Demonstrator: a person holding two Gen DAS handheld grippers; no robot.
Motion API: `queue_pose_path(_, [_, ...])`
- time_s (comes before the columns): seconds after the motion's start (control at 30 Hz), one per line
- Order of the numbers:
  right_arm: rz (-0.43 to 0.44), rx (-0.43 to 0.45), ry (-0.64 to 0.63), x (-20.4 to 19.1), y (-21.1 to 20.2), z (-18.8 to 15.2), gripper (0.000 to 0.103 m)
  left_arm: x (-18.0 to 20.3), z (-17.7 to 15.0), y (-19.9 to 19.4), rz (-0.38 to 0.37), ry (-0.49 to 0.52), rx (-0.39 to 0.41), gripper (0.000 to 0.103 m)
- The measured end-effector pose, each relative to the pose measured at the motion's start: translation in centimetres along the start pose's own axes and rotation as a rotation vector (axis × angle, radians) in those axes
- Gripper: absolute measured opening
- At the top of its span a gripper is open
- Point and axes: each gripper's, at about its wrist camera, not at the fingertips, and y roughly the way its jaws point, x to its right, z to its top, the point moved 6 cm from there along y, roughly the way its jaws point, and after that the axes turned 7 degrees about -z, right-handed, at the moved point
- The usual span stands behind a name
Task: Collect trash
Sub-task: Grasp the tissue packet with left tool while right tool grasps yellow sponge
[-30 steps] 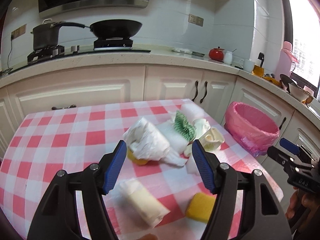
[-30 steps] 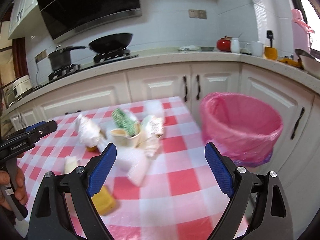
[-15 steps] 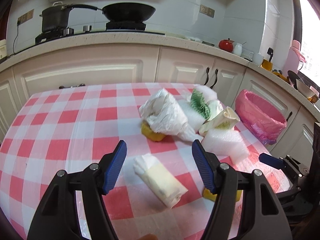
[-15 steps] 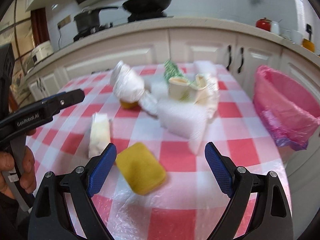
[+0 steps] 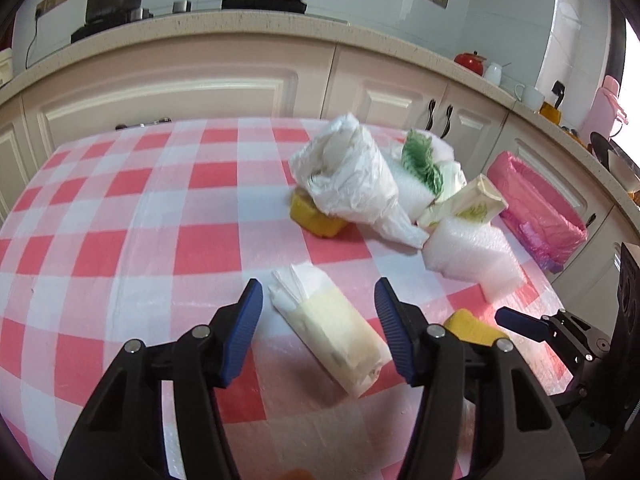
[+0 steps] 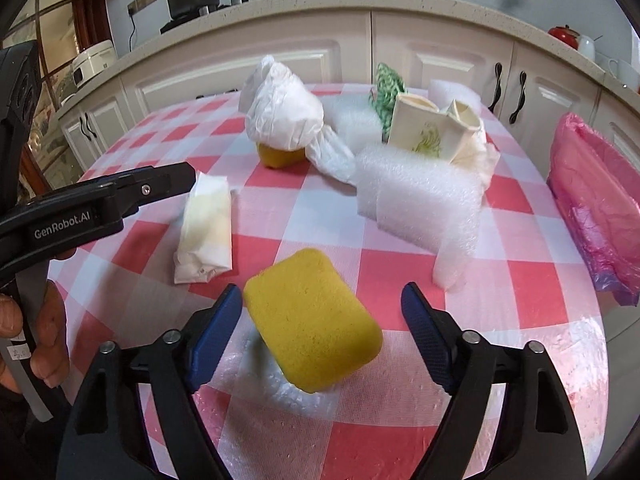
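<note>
Trash: sponge [image 6: 312,320] and wrapped packet [image 5: 332,328] lie on the checkered table [image 5: 120,208], near the pile of bag [image 5: 348,176], foam [image 6: 420,200] and carton [image 6: 424,132].
Right gripper [image 6: 322,312]: wide open, straddling the sponge.
Left gripper [image 5: 318,312]: spread open around the packet.
Bin [image 6: 596,200]: pink-lined, beside the table's right edge.

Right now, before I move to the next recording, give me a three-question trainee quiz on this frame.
1. True or false: the right claw is shut on the yellow sponge.
2. What lies between the left claw fingers?
3. The pink-lined bin stands: A) on the table B) beside the table.

Key: 1 false, it is open; 2 the white wrapped packet; 3 B.
</note>
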Motion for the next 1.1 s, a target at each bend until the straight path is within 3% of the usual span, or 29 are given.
queue_pose_path(0.1, [0.002, -0.022, -0.003, 0.0, 0.4, -0.2, 0.057, 0.2, -0.5, 0.7, -0.006, -0.008, -0.028, 0.052])
queue_pose_path(0.27, [0.000, -0.029, -0.004, 0.2, 0.6, -0.1, 0.054, 0.6, -1.1, 2.0, -0.011, -0.011, -0.076, 0.047])
queue_pose_path(0.57, [-0.013, -0.024, 0.039, 2.0, 0.4, 0.2, 0.053, 1.0, -1.6, 3.4, 0.002, -0.010, -0.126, 0.036])
queue_pose_path(0.73, [-0.012, -0.010, 0.060, 2.8, -0.2, 0.6, 0.052, 1.2, -1.2, 3.5, 0.000, -0.002, -0.125, 0.022])
queue_pose_path(1.1, [-0.009, 0.045, 0.087, 4.3, -2.7, 1.9, 0.052, 2.0, 0.2, 2.1, 0.001, 0.018, -0.079, 0.015])
